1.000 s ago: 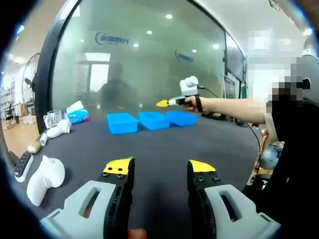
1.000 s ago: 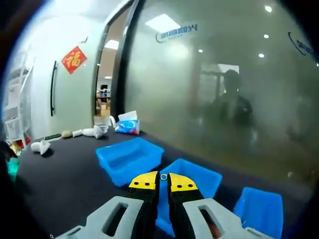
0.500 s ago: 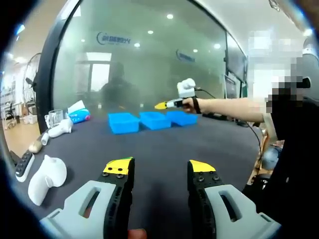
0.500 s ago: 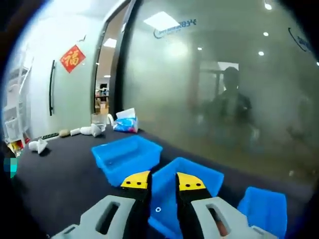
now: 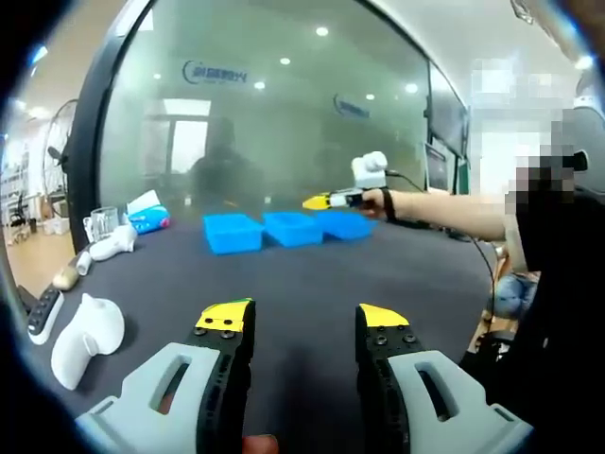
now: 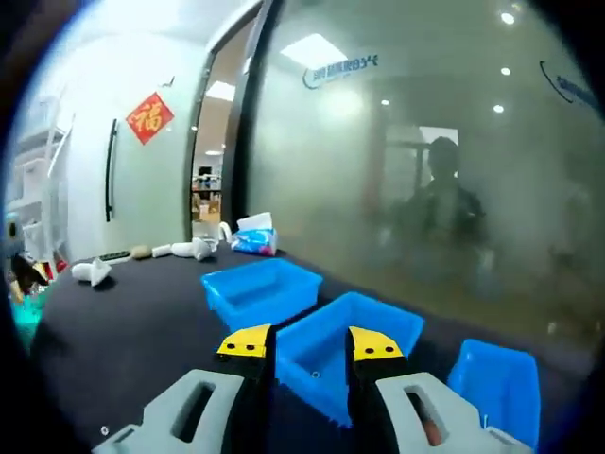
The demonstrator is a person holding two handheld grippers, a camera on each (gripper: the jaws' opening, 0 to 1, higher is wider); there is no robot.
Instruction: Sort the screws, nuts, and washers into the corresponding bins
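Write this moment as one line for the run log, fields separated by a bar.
right gripper: open, above middle blue bin | washer: in that bin | left gripper: open, empty, over dark table

three blue bins (image 6: 352,333) | open-topped | side-by-side row | dark tabletop

- Dark worktop (image 5: 302,274), against a frosted glass wall.
- Three blue bins (image 5: 288,228) in a row at its far side.
- Tissue pack (image 5: 147,219), glass jug (image 5: 101,224), white objects (image 5: 85,340) and a remote (image 5: 43,315) along its left edge.
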